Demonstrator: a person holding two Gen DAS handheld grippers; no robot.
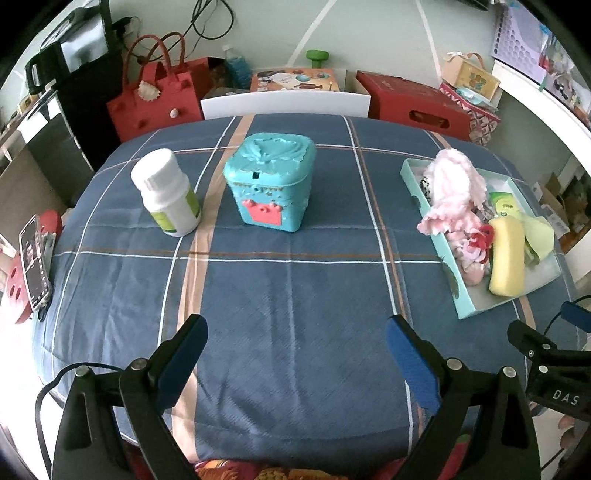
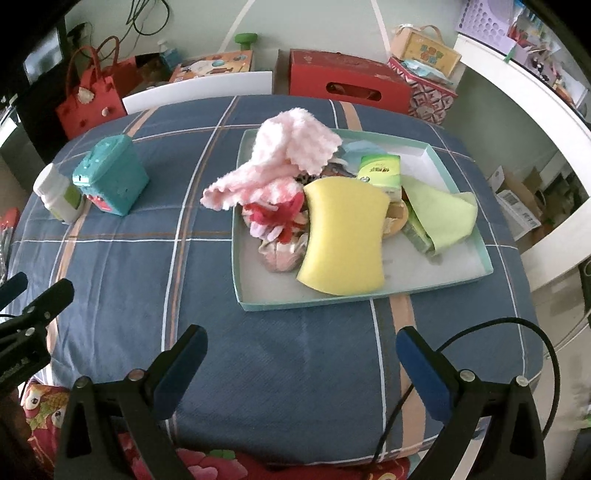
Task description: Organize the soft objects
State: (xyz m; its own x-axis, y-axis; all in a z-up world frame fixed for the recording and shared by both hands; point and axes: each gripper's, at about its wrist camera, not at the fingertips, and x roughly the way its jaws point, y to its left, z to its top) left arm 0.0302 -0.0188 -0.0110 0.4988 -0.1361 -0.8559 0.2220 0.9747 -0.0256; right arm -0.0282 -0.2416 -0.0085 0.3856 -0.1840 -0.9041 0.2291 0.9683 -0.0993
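Your left gripper (image 1: 295, 343) and right gripper (image 2: 301, 350) both hang spread wide with nothing between the fingers, over bare checked tablecloth (image 1: 295, 288) that fills each frame's lower middle. The soft things (pink cloth (image 2: 295, 147), yellow sponge (image 2: 343, 236), green cloth (image 2: 439, 214)) sit piled in the teal tray (image 2: 295, 304) at centre-right of the right view; a teal box (image 1: 271, 181) and white bottle (image 1: 166, 192) stand upper left of centre in the left view

Pale green wall (image 1: 280, 33) behind white chair (image 1: 284, 104).
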